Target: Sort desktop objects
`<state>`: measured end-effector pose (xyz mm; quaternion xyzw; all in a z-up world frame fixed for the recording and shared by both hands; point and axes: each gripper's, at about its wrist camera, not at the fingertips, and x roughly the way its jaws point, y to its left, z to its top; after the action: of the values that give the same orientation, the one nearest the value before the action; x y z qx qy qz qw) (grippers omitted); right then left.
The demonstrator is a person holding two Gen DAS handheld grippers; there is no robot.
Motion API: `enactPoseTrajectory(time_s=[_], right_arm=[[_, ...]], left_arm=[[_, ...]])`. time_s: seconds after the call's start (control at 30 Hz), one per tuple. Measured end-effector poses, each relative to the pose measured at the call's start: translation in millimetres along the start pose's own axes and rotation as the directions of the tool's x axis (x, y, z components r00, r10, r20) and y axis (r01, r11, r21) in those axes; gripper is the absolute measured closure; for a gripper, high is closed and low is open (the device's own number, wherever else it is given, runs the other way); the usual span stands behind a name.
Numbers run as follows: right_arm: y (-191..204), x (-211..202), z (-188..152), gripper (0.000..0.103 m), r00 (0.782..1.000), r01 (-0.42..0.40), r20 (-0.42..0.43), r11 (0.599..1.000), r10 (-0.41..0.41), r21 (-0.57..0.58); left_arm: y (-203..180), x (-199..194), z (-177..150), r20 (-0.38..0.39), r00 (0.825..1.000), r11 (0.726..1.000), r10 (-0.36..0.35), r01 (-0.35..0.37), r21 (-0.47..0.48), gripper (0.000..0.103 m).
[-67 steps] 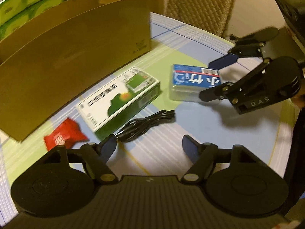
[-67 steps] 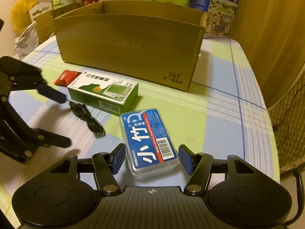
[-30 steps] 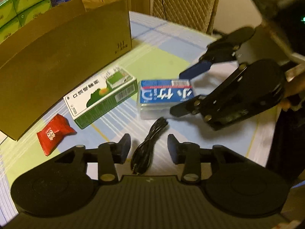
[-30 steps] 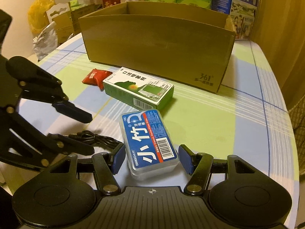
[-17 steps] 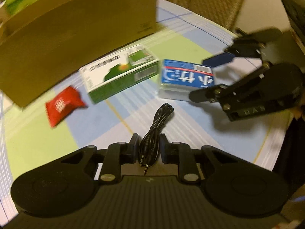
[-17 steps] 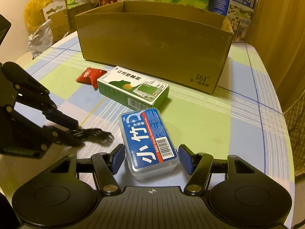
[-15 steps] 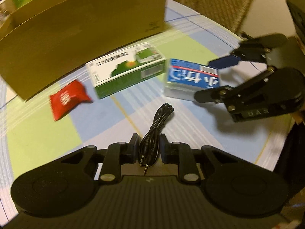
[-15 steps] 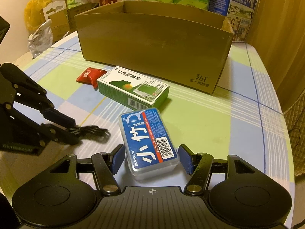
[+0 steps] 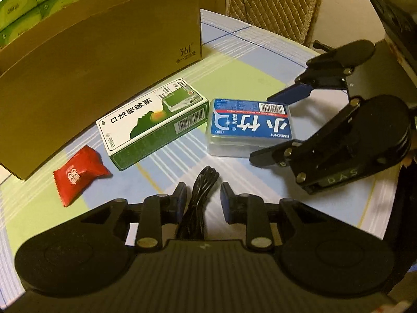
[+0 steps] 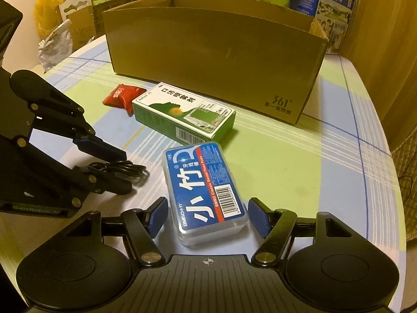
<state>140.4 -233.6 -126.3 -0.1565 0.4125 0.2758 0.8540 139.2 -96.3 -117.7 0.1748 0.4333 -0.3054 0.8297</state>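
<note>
Black cable (image 9: pixel 200 195) lies bundled on the checked worktop (image 9: pixel 247 78), running between the left gripper (image 9: pixel 203 199) jaws, which stand apart with gaps either side; right gripper (image 10: pixel 208 215) jaws are spread wide around the near end of the blue floss box (image 10: pixel 206 185), not touching it; green carton (image 9: pixel 152 121) and red sachet (image 9: pixel 78 173) lie before the cardboard box (image 9: pixel 99 60).

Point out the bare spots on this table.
Bare: checked cloth right of the blue-labelled floss case and the brown cardboard box. Crowded: green-and-white carton, red sachet and black cable cluster before the box.
</note>
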Motion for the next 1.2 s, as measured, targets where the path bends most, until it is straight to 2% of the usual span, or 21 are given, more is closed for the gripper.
enactPoseTrajectory(time_s=[0.07, 0.1, 0.13, 0.5, 0.63, 0.8, 0.9, 0.93, 0.97, 1.07, 1.2], right_arm=[[-1.3, 0.6, 0.1, 0.038, 1.0, -0.001, 0.001, 1.0, 0.001, 0.005], [-1.3, 0.9, 0.4, 0.038, 1.0, -0.003, 0.002, 1.0, 0.003, 0.004], [-1.0, 1.1, 0.9, 0.038, 1.0, -0.006, 0.004, 1.0, 0.006, 0.003], [2.6, 3.9, 5.5, 0.038, 0.999, -0.02, 0.025, 1.0, 0.02, -0.009], [2.7, 7.2, 6.9, 0.038, 1.0, -0.018, 0.017, 1.0, 0.019, -0.013], [6.5, 9.1, 9.4, 0.049, 1.0, -0.028, 0.006, 0.999, 0.028, -0.019], [8.7, 9.6, 10.7, 0.049, 1.0, -0.027, 0.001, 1.0, 0.027, -0.012], [9.2, 9.5, 11.0, 0.05, 1.0, -0.026, 0.001, 1.0, 0.026, -0.009], [10.0, 9.3, 11.5, 0.05, 1.0, -0.023, 0.002, 1.0, 0.023, -0.006], [12.5, 3.1, 14.4, 0.05, 0.999, -0.021, 0.034, 1.0, 0.021, 0.005], [14.3, -10.6, 20.4, 0.05, 0.995, -0.017, 0.095, 1.0, 0.015, 0.026]], left_arm=[[3.2, -0.1, 1.4, -0.008, 1.0, 1.0, 0.005, -0.005, -0.019, 0.085], [3.6, -1.3, 0.9, -0.009, 1.0, 1.0, 0.02, -0.02, -0.022, 0.093], [3.5, -2.9, 0.8, -0.006, 0.999, 0.999, 0.042, -0.042, -0.024, 0.095], [18.1, -7.4, -3.9, -0.009, 0.998, 0.99, 0.057, -0.058, -0.128, 0.095], [21.8, -9.1, -8.5, -0.009, 0.999, 0.987, 0.047, -0.048, -0.153, 0.09], [21.9, -10.4, -11.2, -0.006, 0.998, 0.987, 0.058, -0.059, -0.148, 0.086], [23.5, -11.0, -11.7, -0.006, 0.998, 0.986, 0.057, -0.057, -0.159, 0.085], [22.9, -10.8, -11.3, -0.006, 0.998, 0.986, 0.059, -0.059, -0.158, 0.092], [21.8, -10.9, -10.7, -0.003, 0.998, 0.986, 0.059, -0.059, -0.156, 0.093], [16.7, -13.6, -7.8, 0.005, 0.997, 0.988, 0.075, -0.073, -0.135, 0.095], [16.7, -28.5, -0.5, 0.035, 0.996, 0.986, 0.078, -0.072, -0.153, 0.095]])
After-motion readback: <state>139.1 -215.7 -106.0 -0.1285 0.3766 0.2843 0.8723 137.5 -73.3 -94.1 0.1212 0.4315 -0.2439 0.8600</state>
